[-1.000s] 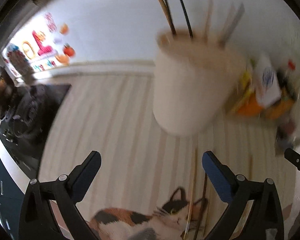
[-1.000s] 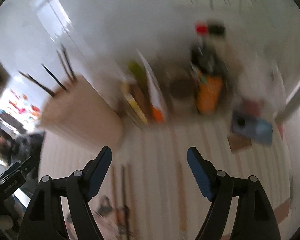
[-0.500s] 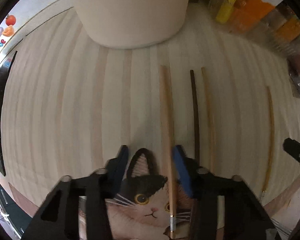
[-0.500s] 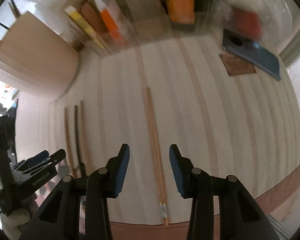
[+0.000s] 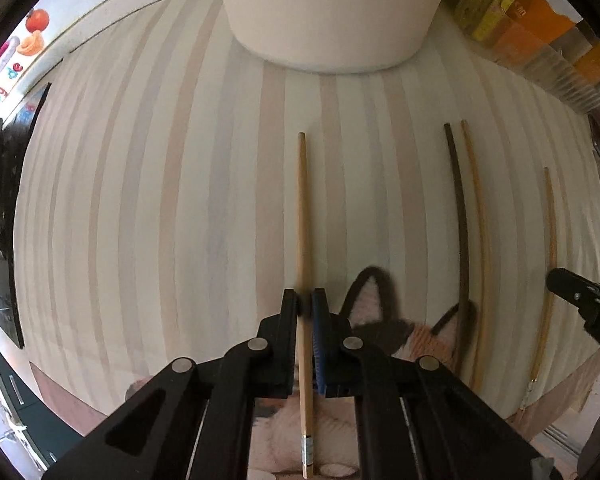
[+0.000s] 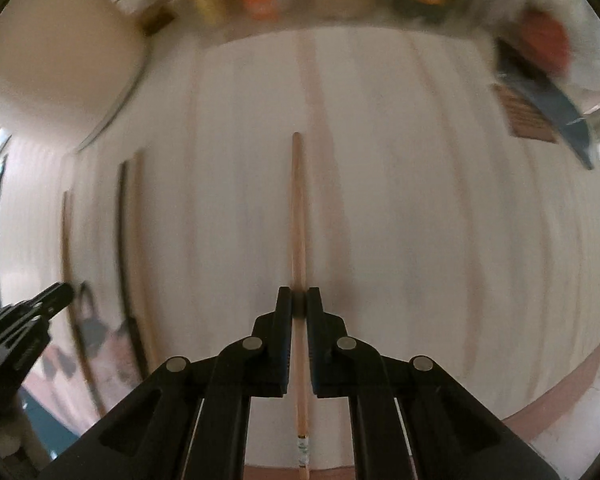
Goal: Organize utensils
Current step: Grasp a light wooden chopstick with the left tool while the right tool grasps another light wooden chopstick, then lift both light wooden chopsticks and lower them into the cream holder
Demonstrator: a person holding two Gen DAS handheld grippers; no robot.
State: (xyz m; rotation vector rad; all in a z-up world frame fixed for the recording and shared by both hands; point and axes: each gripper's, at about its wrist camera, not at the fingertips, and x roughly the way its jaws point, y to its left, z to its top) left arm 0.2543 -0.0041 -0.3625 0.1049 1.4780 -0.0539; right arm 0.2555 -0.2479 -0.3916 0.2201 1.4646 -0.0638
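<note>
— Striped pale wood runs across the whole table (image 5: 148,208). How far along is the sorting?

— Early, I'd judge. Nearest, the left tongs (image 5: 307,307) are pressed together on a light wooden chopstick (image 5: 302,216), and the right tongs (image 6: 298,305) pinch a second light chopstick (image 6: 298,216). Both sticks appear to lie flat on the table.

— What's left?

— A dark chopstick (image 5: 460,216) with a pale chopstick (image 5: 477,240) just beside it, between the two tongs, their near ends over a cat-print mat (image 5: 384,328).

— Room to move?

— Open boards ahead. The cream utensil holder (image 5: 332,12) stands far, food packets (image 5: 536,24) to its right, and the table's front edge is near.
</note>
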